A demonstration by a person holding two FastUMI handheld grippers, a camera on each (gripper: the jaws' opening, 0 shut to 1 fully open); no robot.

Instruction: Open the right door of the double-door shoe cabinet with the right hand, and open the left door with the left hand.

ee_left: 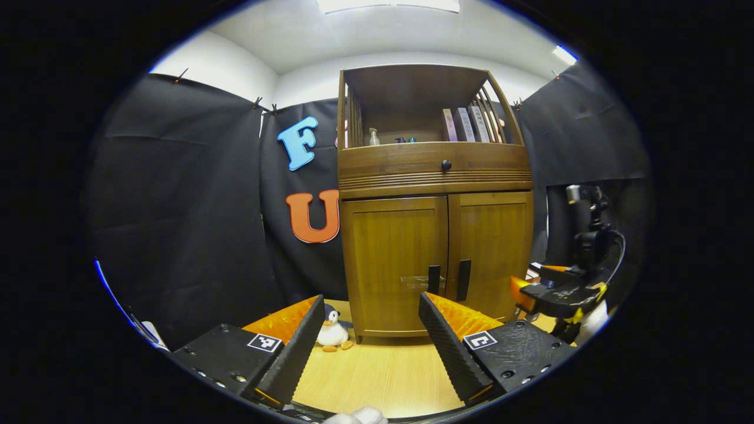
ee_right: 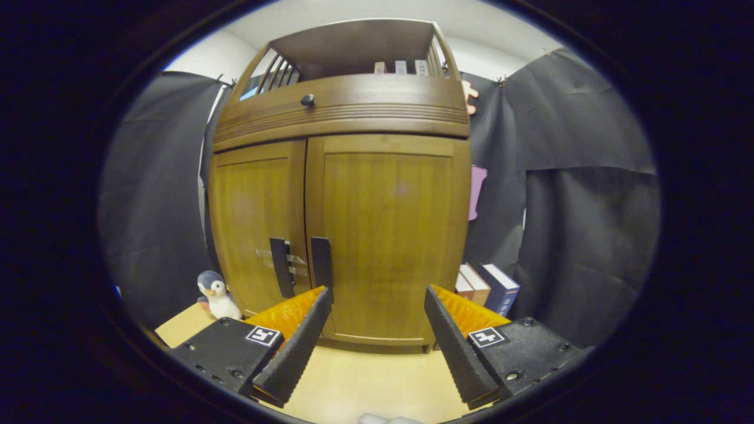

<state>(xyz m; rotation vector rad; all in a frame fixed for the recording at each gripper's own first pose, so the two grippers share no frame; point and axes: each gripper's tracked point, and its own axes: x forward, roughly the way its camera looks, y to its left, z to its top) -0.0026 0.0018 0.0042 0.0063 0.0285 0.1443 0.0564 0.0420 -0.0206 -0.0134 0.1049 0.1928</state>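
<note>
Both doors of the shoe cabinet [ee_right: 339, 235] stand closed as the left claw [ee_left: 366, 341] and right claw [ee_right: 377, 347] hover released before its handles [ee_right: 321, 262].

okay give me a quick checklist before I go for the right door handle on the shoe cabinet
1. Right door shut and waiting: ok.
2. Left door shut too: ok.
3. Right hand-held gripper open, nothing between its fingers: ok.
4. Right door handle in clear sight, just beyond the left fingertip, not yet between the fingers: not ok, shift across first.
5. Left hand-held gripper open and back from the cabinet: ok.
6. Toy penguin on the floor beside the cabinet's left side; whether the left door's swing reaches it: cannot tell.
</note>
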